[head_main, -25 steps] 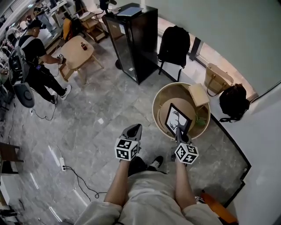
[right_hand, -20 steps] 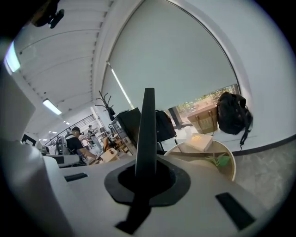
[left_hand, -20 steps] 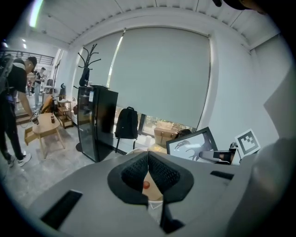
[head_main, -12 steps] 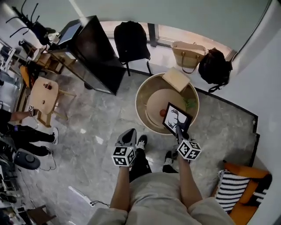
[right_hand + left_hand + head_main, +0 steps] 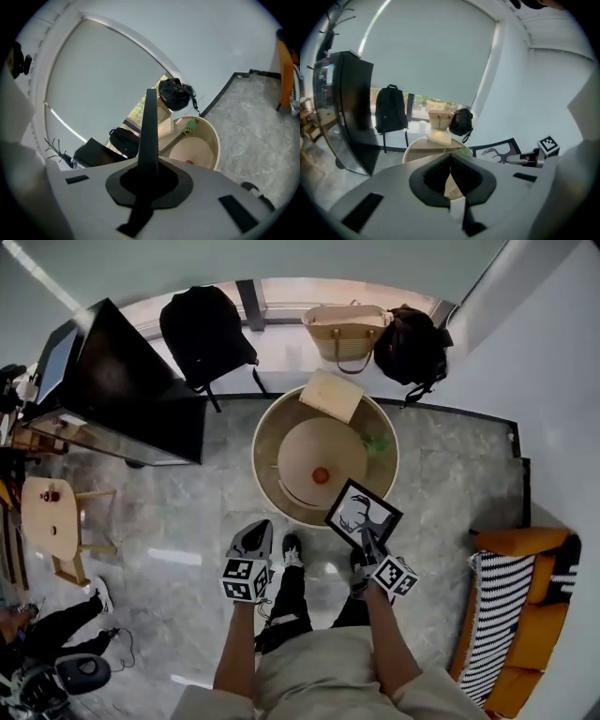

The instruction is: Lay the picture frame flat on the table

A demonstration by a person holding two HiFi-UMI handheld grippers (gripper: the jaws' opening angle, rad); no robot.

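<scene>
Overhead, the room shows a grey marbled floor point(image 5: 187, 493) with a round tabletop point(image 5: 270, 439) set close to the window wall. On that tabletop lie a pale round disc point(image 5: 314, 451), a small orange ball point(image 5: 321, 474) near the disc's front edge, a flat wooden box point(image 5: 330, 395) at the far rim and something green point(image 5: 376, 442) on the right side. Behind it, along the pale strip under the window, stand a black backpack point(image 5: 204, 329), a tan bag point(image 5: 343, 329) and a black bag point(image 5: 412, 338). A tall black cabinet point(image 5: 131, 395) fills the left of the room, with a small wooden side table point(image 5: 47, 517) further left, and an orange sofa point(image 5: 525, 549) carrying a striped cushion point(image 5: 497, 615) sits at the right.

The right claw point(image 5: 367, 538) pinches the picture frame point(image 5: 361, 512) by its near edge; the frame hangs tilted over the tabletop's near right rim, its black-and-white picture facing up, and whether it touches the rim cannot be told. From the right gripper view the frame stands edge-on as a thin dark bar rising out of the jaws. The left claw point(image 5: 257, 531) hovers over the floor, left of the frame and short of the tabletop, its pads pressed together at the tips with nothing between them
</scene>
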